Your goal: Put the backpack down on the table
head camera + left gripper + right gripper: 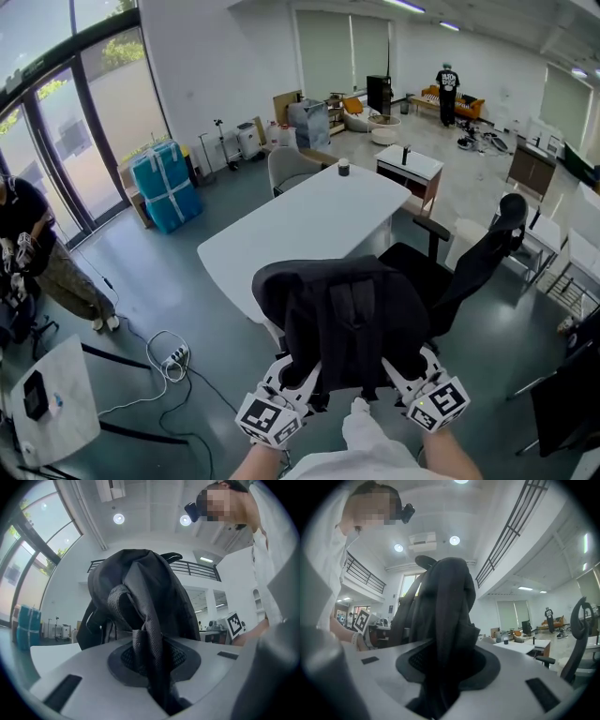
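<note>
A black backpack (347,314) hangs in the air between both grippers, just short of the near end of the white table (281,234). My left gripper (298,373) is shut on one of its mesh shoulder straps (150,658), which runs down through the jaws. My right gripper (405,367) is shut on a thick fold of the backpack's fabric (440,667) on the other side. In the left gripper view the backpack (140,588) fills the middle, and in the right gripper view the backpack (445,602) does too. The fingertips are hidden under the bag in the head view.
A small dark cup (343,167) stands at the table's far end. A black office chair (469,267) sits right of the backpack, close to the table. A power strip with cables (173,356) lies on the floor at left. A blue wrapped box (167,185) and a seated person (28,244) are further left.
</note>
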### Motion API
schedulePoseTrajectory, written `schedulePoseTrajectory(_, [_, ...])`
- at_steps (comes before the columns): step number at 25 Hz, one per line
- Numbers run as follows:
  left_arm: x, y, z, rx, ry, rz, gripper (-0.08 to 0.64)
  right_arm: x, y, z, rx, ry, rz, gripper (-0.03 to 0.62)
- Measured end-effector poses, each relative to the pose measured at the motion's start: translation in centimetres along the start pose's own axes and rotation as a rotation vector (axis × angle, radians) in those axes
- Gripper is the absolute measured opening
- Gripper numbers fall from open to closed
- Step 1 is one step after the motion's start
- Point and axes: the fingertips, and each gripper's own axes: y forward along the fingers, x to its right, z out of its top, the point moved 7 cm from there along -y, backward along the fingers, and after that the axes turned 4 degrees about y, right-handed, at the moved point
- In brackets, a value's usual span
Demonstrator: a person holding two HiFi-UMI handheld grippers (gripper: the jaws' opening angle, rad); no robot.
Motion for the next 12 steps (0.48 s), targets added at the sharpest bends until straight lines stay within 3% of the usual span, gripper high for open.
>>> schedulePoseTrajectory(12, [-6.4,11.1,0.5,-0.02,-0.002,-0.019,0.072,10.4,6.8,1.5,-0.007,0.034,0.029,0.147])
